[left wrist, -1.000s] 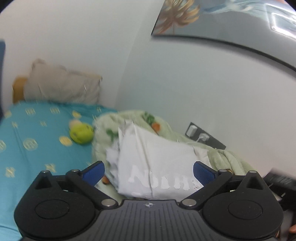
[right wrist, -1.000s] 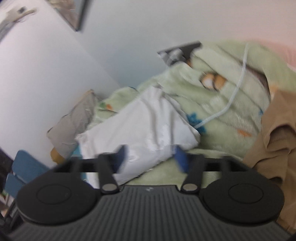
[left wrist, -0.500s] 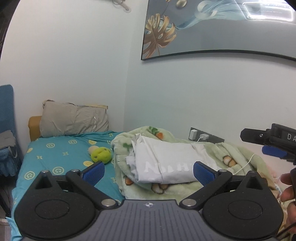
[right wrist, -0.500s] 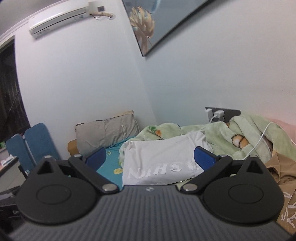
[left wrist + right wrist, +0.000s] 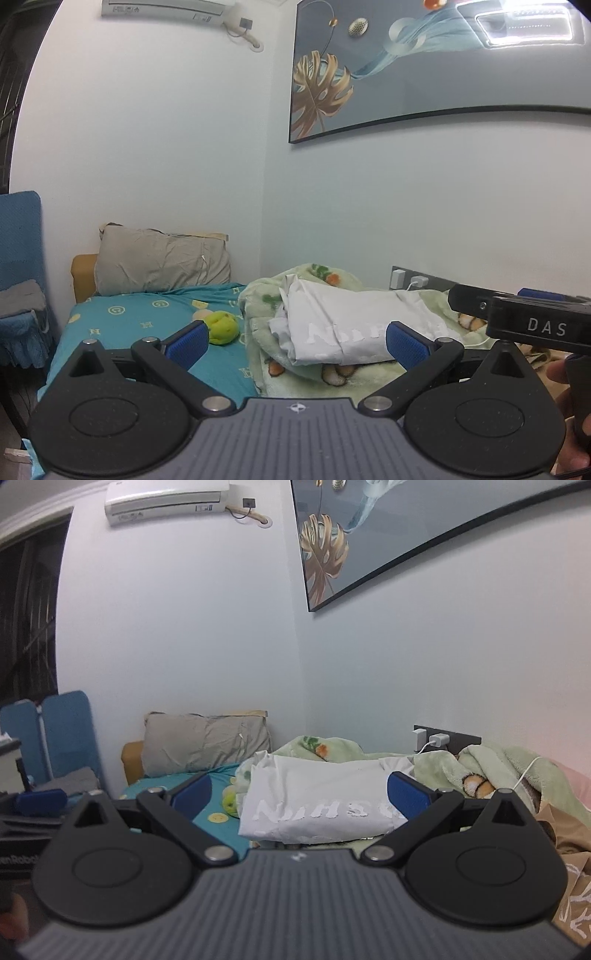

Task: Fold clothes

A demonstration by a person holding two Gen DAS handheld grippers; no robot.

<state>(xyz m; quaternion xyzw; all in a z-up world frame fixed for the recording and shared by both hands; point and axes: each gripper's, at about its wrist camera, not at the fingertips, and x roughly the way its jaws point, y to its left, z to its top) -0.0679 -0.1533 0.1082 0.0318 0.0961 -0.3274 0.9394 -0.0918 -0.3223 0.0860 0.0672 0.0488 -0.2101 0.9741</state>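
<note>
A bed with a teal sheet stands in a white-walled corner. A folded white shirt rests on a green blanket. The left hand-held gripper and right hand-held gripper hang level above the bed, both spread wide and empty.

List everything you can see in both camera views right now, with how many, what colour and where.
folded shirt: one, white, on the blanket
blanket: one, pale green, on the bed by the wall
brown garment: one, right of the blanket
pillow: one, grey, head of the bed
bedsheet: one, teal
plush toy: one, yellow-green, on the bedsheet
chargers: two, white, wall socket
picture: one, wall
air conditioner: one, white, high on the wall
left gripper: open, empty
right gripper: open, empty
</note>
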